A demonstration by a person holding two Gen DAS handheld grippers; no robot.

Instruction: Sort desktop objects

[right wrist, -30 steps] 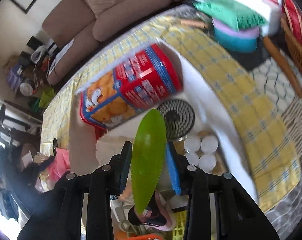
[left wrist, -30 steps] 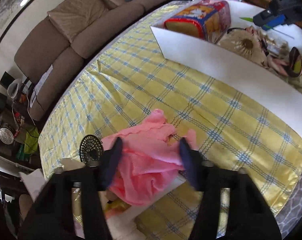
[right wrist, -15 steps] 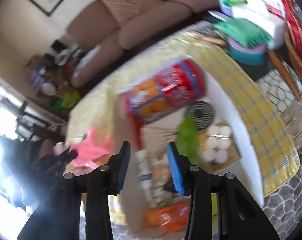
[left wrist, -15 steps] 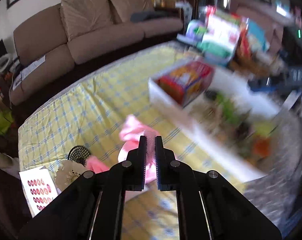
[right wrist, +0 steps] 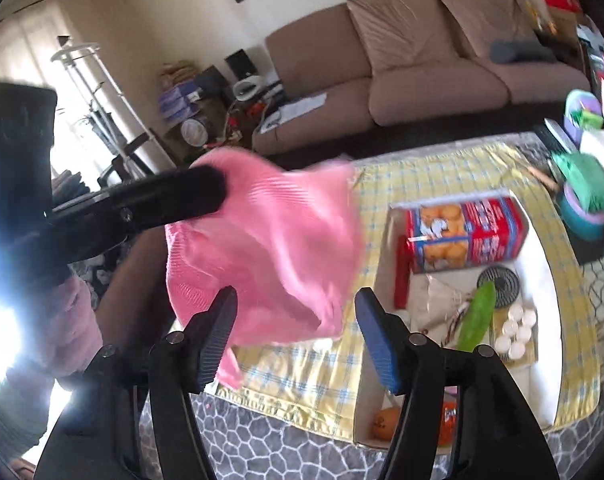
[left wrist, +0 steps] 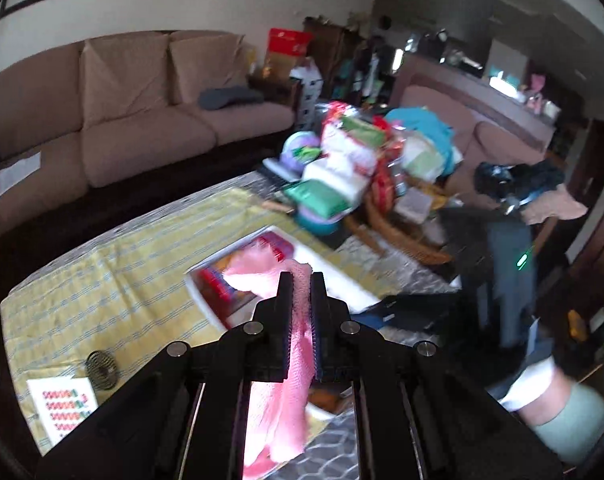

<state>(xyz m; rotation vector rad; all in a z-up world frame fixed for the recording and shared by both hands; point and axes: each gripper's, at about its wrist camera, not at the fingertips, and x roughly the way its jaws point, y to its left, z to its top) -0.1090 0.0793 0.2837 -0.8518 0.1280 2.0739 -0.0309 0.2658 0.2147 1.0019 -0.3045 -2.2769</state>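
My left gripper (left wrist: 300, 280) is shut on a pink cloth (left wrist: 290, 364) and holds it high above the yellow checked table (left wrist: 102, 292). The cloth hangs between and below the fingers. In the right wrist view the same pink cloth (right wrist: 270, 248) hangs from the left gripper's black fingers (right wrist: 174, 196), just ahead of my right gripper (right wrist: 296, 312), which is open and empty. The white sorting box (right wrist: 541, 280) holds a red and blue cookie tin (right wrist: 465, 232), a green leaf-shaped object (right wrist: 475, 318), a black round disc (right wrist: 497, 286) and white round pieces (right wrist: 515, 330).
A black mesh disc (left wrist: 100, 364) and a white card with coloured dots (left wrist: 64, 406) lie at the table's near left corner. A brown sofa (left wrist: 114, 120) stands behind the table. A pile of bags and a wicker basket (left wrist: 381, 184) sits to the right.
My left gripper closed on the pink cloth and lifted it off the table, high up. My right gripper let go of the green leaf-shaped object into the box, opened wider and pulled back.
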